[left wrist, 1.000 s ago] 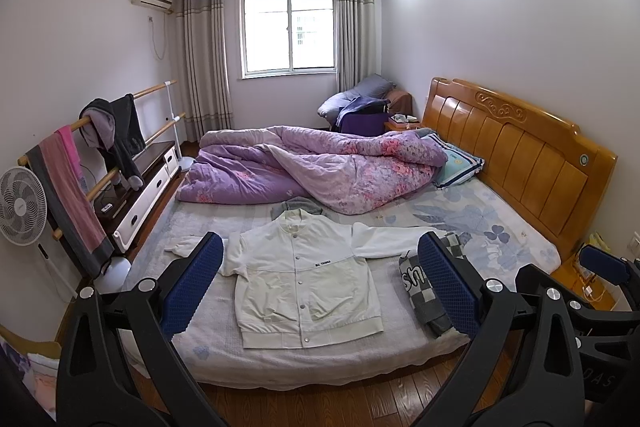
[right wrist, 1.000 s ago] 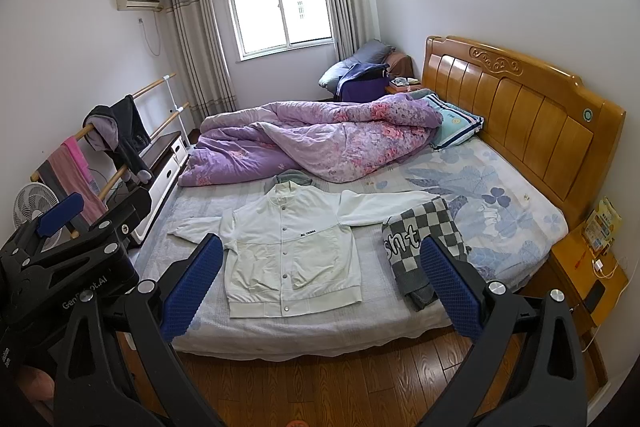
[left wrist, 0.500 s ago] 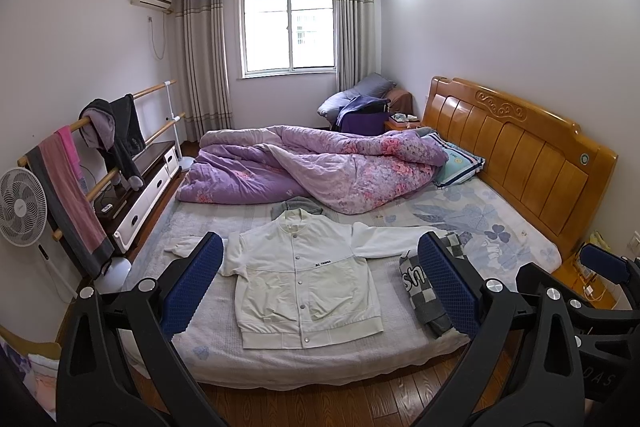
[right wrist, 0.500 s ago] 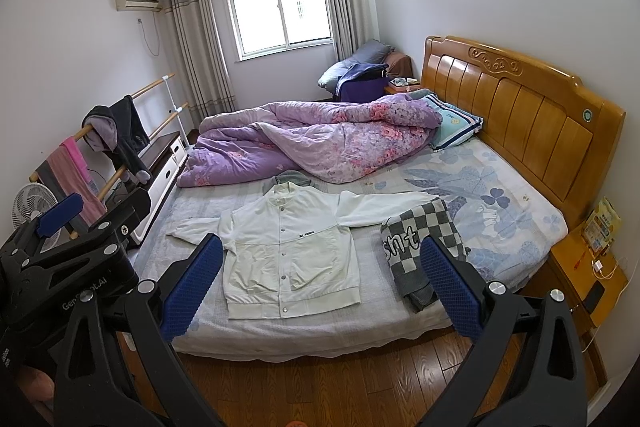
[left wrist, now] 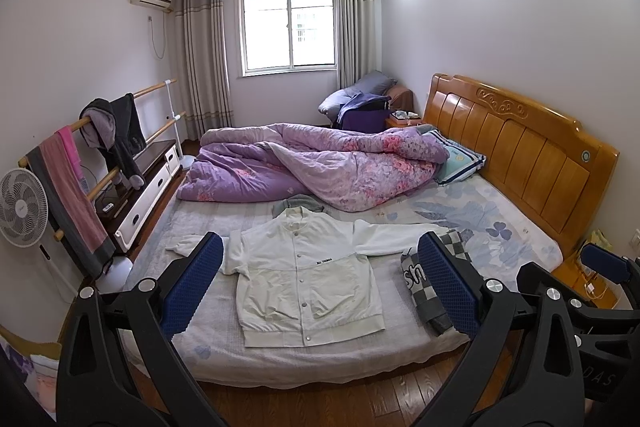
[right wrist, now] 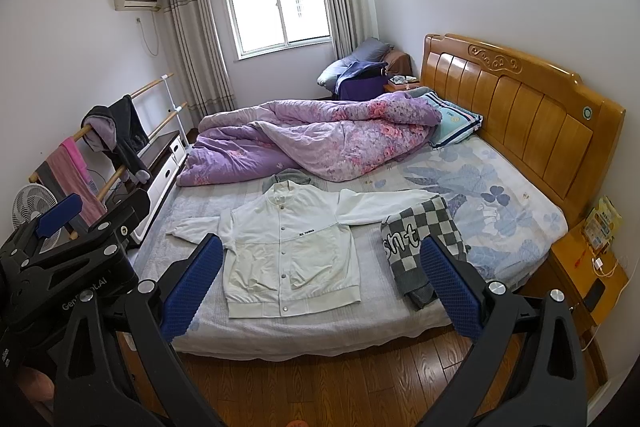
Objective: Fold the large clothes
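Observation:
A white button-up jacket (left wrist: 308,279) (right wrist: 292,255) lies flat on the bed, front up, sleeves spread to both sides. Beside its right sleeve sits a folded grey-and-white checkered garment (left wrist: 430,279) (right wrist: 424,243). My left gripper (left wrist: 320,283) is open, held back from the bed's near edge above the floor, with nothing between its blue pads. My right gripper (right wrist: 320,283) is open too, equally far back and empty. The left gripper's body (right wrist: 68,259) shows at the left of the right wrist view, and the right gripper's body (left wrist: 592,291) shows at the right of the left wrist view.
A crumpled purple quilt (left wrist: 312,163) covers the far half of the bed, with a grey garment (left wrist: 300,205) at the jacket's collar. Wooden headboard (left wrist: 520,155) on the right, nightstand (right wrist: 588,267) beside it. A clothes rack (left wrist: 80,163), fan (left wrist: 22,207) and low cabinet (left wrist: 148,183) stand left.

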`<action>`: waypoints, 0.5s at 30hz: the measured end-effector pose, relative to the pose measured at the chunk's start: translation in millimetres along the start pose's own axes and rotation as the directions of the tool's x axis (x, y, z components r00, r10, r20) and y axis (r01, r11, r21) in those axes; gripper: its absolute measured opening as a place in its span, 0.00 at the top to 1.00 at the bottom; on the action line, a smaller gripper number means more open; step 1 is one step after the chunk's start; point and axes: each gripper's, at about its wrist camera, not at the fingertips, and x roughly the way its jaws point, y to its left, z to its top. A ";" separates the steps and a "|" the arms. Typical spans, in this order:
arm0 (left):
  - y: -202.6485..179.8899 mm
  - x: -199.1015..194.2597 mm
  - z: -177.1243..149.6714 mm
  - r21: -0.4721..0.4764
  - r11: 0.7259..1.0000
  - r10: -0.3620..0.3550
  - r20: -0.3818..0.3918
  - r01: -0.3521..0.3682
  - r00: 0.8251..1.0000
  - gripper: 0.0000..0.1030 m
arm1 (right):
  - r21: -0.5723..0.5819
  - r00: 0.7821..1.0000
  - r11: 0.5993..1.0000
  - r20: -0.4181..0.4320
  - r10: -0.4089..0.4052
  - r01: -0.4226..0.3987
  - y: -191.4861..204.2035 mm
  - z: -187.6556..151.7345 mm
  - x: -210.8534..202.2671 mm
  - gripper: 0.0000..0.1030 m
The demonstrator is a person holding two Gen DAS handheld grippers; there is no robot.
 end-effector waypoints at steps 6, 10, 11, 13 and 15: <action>6.0 -1.1 -1.4 0.001 1.000 0.000 0.000 0.000 1.000 0.05 | -0.001 1.000 1.000 -0.001 0.000 0.000 -0.4 -0.1 -0.2 0.07; 6.9 -0.9 -1.2 0.001 1.000 -0.001 -0.001 0.001 1.000 0.05 | 0.001 1.000 1.000 -0.001 -0.001 0.001 0.4 0.4 -0.2 0.07; 7.2 -1.6 -1.9 0.001 1.000 -0.001 -0.002 0.001 1.000 0.05 | 0.001 1.000 1.000 -0.001 0.000 0.000 0.1 0.5 -0.3 0.07; 9.3 -0.7 -1.1 0.002 1.000 -0.001 -0.001 0.001 1.000 0.05 | 0.002 1.000 1.000 -0.001 0.000 0.000 -0.6 0.2 -0.3 0.08; 9.2 -0.3 -0.6 0.002 1.000 -0.002 -0.001 0.002 1.000 0.05 | 0.001 1.000 1.000 -0.003 0.001 -0.001 -0.6 0.6 0.5 0.08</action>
